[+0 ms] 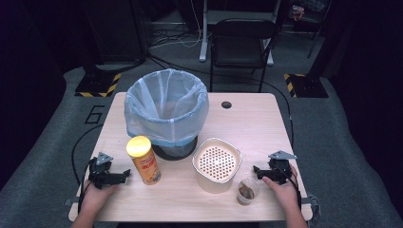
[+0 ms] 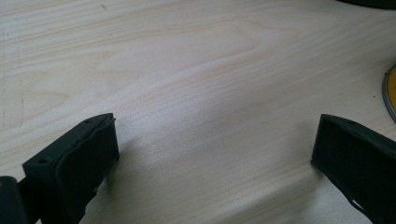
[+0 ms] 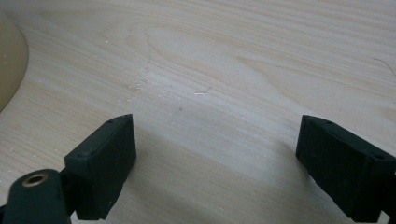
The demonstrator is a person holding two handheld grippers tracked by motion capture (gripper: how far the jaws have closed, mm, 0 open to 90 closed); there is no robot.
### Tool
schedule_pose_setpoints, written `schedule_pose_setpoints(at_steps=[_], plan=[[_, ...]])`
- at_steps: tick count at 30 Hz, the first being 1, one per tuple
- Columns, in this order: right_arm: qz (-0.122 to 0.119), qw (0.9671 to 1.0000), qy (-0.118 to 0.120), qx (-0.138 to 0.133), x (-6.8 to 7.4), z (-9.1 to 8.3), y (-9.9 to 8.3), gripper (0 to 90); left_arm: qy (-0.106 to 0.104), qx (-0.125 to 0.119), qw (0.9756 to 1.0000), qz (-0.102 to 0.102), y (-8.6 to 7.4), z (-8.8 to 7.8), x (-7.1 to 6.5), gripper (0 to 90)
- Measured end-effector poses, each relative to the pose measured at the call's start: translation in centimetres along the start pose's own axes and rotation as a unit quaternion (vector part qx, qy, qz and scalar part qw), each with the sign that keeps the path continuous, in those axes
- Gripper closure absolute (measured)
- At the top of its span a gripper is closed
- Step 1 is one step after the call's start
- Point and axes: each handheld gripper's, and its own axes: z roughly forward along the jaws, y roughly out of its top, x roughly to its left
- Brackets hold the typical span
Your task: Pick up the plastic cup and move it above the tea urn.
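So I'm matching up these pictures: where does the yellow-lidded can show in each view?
High view: the can stands left of centre, in front of the bin.
Left gripper view: a curved yellow sliver at the right edge, probably the can.
Right gripper view: not in it.
Shared landmark: the light wooden table.

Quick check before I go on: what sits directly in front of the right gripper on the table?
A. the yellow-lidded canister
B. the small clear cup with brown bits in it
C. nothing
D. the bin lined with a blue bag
B: in the high view the small clear cup stands just beside the right gripper, while the canister stands by the left gripper.
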Motion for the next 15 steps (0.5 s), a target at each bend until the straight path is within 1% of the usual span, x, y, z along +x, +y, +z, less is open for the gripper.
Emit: schedule_pose_setpoints(at_steps=[1,2,4,6,7,8,11,12,13,15], plan=[[0.000,1.0000,0.000,0.000,0.00,0.00,0.00,13.3,0.000,0.000,1.0000,0.000,0.00,0.00,0.00,0.3],[0.004,1.0000,-0.002,-0.003,-0.01,-0.01,-0.02,14.4,0.002,-0.008,1.0000,-0.002,-0.05,0.13,-0.05,0.3],[0.005,1.0000,0.000,-0.003,-0.03,-0.05,-0.02,14.6,0.002,-0.005,1.0000,-0.002,-0.04,0.07,-0.04,0.3],[0.005,1.0000,-0.001,-0.003,-0.03,-0.06,-0.03,14.6,0.000,-0.007,1.0000,-0.005,-0.07,0.10,-0.10,0.5],[0.000,1.0000,-0.004,-0.002,-0.09,-0.04,-0.04,14.7,0.000,-0.008,1.0000,-0.005,-0.08,0.10,-0.11,0.5],[0.006,1.0000,-0.006,-0.004,-0.01,-0.02,-0.03,14.9,0.002,-0.008,1.0000,-0.001,-0.08,0.07,-0.08,0.5],[0.003,1.0000,-0.003,-0.003,-0.06,-0.08,-0.06,15.6,0.000,-0.008,1.0000,-0.005,-0.10,0.09,-0.17,0.5],[0.003,1.0000,-0.003,-0.004,-0.07,-0.09,-0.06,16.1,0.001,-0.008,1.0000,-0.001,-0.07,0.09,-0.12,0.5],[0.006,1.0000,-0.004,-0.005,-0.12,-0.15,-0.09,17.7,0.000,-0.008,1.0000,-0.002,-0.07,0.09,-0.13,0.5],[0.006,0.9999,-0.005,-0.006,-0.15,-0.17,-0.11,18.0,0.000,-0.008,1.0000,-0.001,-0.06,0.10,-0.12,0.5]])
